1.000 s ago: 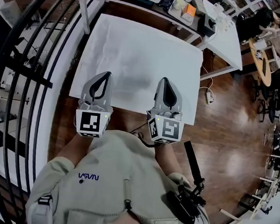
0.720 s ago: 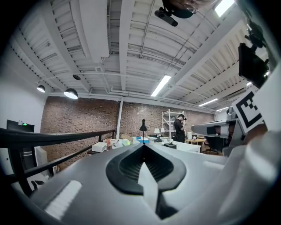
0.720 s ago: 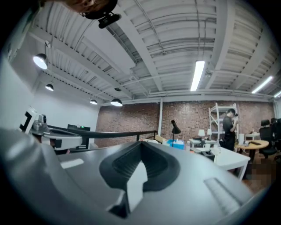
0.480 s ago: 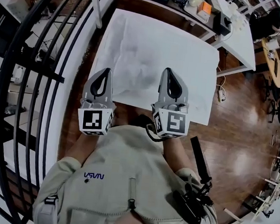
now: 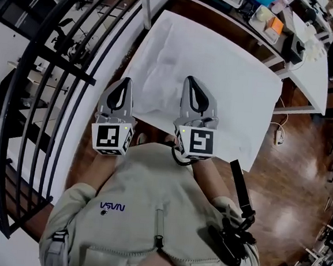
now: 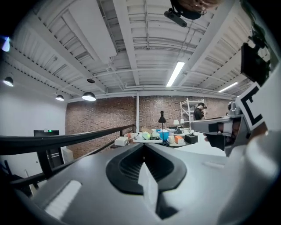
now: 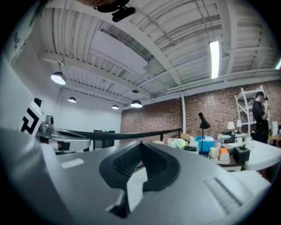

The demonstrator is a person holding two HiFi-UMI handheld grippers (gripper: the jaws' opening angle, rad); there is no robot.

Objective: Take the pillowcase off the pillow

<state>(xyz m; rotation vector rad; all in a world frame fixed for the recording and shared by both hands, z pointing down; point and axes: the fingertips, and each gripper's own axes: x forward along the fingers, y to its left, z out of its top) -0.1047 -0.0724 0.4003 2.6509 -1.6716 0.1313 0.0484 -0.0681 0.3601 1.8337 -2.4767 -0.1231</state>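
Looking down on the pillow (image 5: 160, 71), puffy and plain white inside its pillowcase (image 5: 170, 52), lying flat on the white counter (image 5: 240, 89) toward the left and near side. White on white, so hard to trace the far edge. Can make out soft creases and a shadowed dip along the near bulge, with the fabric looking smooth otherwise. Holding the left gripper (image 5: 124, 88) level at the counter's near left corner, tip just beside the pillow's left edge, pinched fully closed with nothing between the jaws. Same deal for the right gripper (image 5: 191, 88) – clamped together, empty, tip over the pillow's near end, can't tell whether touching or just above. Parked side by side, marker cubes facing up, right in front of a pale sweatshirt (image 5: 148, 215). Off to the left, a black railing (image 5: 50, 73). Past the far edge, another counter (image 5: 311, 72) with small clutter. Over on the right, wood floor (image 5: 291, 169).
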